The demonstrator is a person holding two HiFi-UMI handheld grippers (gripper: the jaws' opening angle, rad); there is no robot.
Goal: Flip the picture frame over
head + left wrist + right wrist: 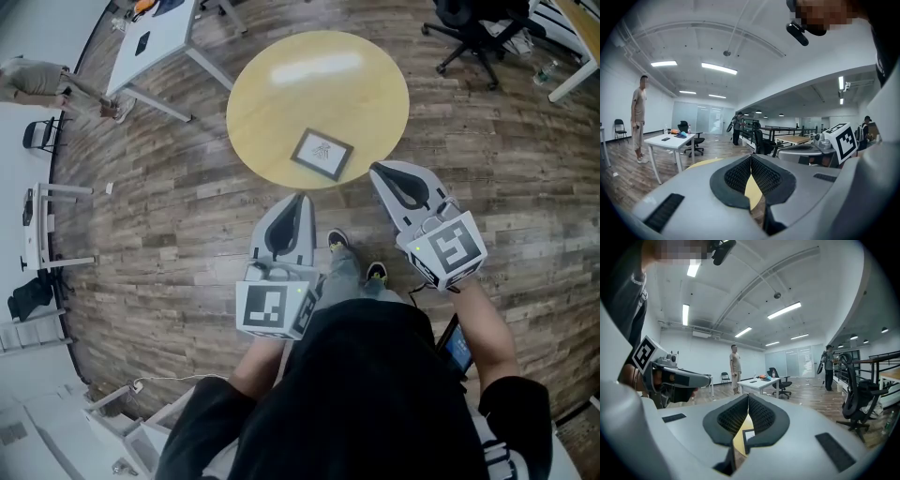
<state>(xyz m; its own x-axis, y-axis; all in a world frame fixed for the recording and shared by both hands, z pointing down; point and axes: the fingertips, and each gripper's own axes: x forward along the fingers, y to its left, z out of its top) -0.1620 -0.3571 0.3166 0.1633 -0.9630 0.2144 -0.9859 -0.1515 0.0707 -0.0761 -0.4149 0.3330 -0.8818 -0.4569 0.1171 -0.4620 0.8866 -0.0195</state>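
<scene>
Both left tongs (300,199) and right tongs (377,171) are pressed together, empty, short of the desk (281,84). The picture frame (322,154) lies near its closest edge. Likely the approach; next, open and pinch its rim.

A person in a black top (375,394) with black sleeves (202,427), grey trousers (345,274) and dark shoes (338,241) with yellow-green trim. The left hand-held gripper (299,199) and the right hand-held gripper (377,170) are pale grey moulded shells tapering to a point, lined with black ribbed pads (765,174). Each carries a cube (274,309) with black-and-white square markers and a small green light.
</scene>
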